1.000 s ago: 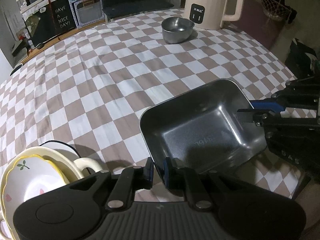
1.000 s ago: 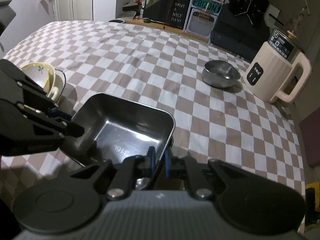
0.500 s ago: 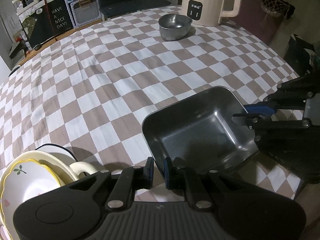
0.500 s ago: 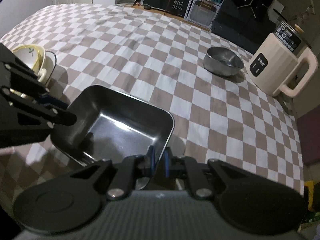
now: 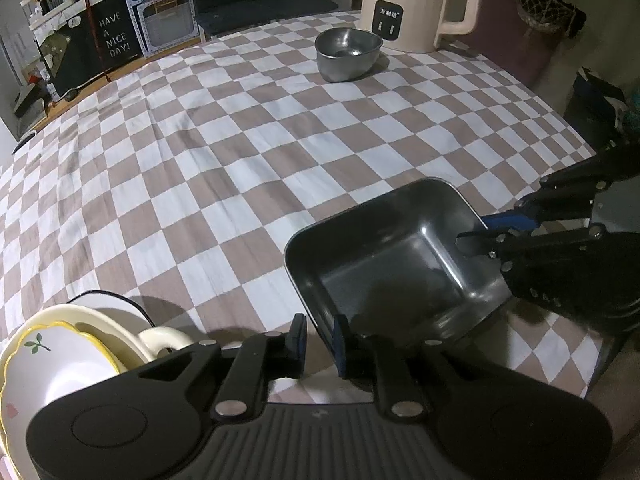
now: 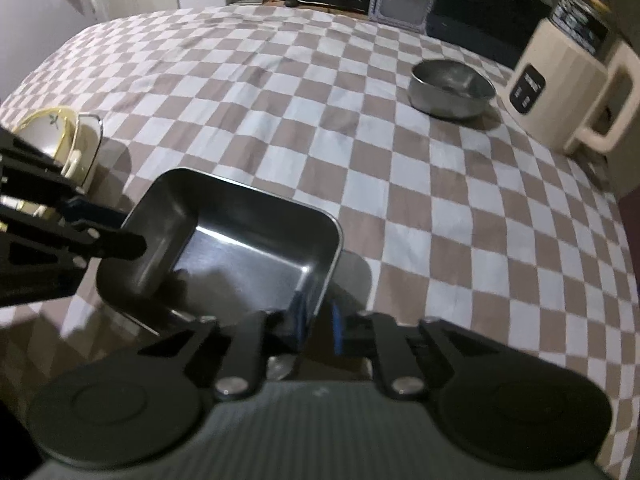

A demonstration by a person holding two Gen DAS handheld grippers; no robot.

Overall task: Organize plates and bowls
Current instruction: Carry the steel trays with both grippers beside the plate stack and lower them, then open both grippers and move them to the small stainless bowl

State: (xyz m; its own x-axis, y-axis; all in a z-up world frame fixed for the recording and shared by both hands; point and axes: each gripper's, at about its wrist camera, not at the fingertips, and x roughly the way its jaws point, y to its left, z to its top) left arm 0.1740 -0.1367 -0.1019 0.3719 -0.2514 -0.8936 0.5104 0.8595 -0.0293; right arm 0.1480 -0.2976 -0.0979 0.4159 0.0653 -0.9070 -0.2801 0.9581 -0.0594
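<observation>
A dark rectangular steel tray [image 5: 380, 276] [image 6: 240, 264] sits low over the checkered tablecloth near the table's front edge, held at two sides. My left gripper [image 5: 320, 338] [image 6: 120, 232] straddles the rim at one end. Its jaws are opening, and a slit shows between one pad and the wall. My right gripper [image 6: 318, 324] [image 5: 486, 230] is shut on the rim at the opposite end. A stack of cream bowls and plates [image 5: 60, 356] [image 6: 52, 136] stands beside the left gripper. A round steel bowl [image 5: 348, 52] [image 6: 452, 88] rests at the far side.
A cream electric kettle [image 5: 412, 4] [image 6: 560, 80] stands right behind the steel bowl. The checkered tablecloth [image 5: 200, 160] stretches between the tray and the bowl. Boxes and shelves line the far wall. The table edge runs just under both grippers.
The left jaws have parted slightly around the tray's rim. The right gripper has sunk a little, and its end of the tray has gone down with it.
</observation>
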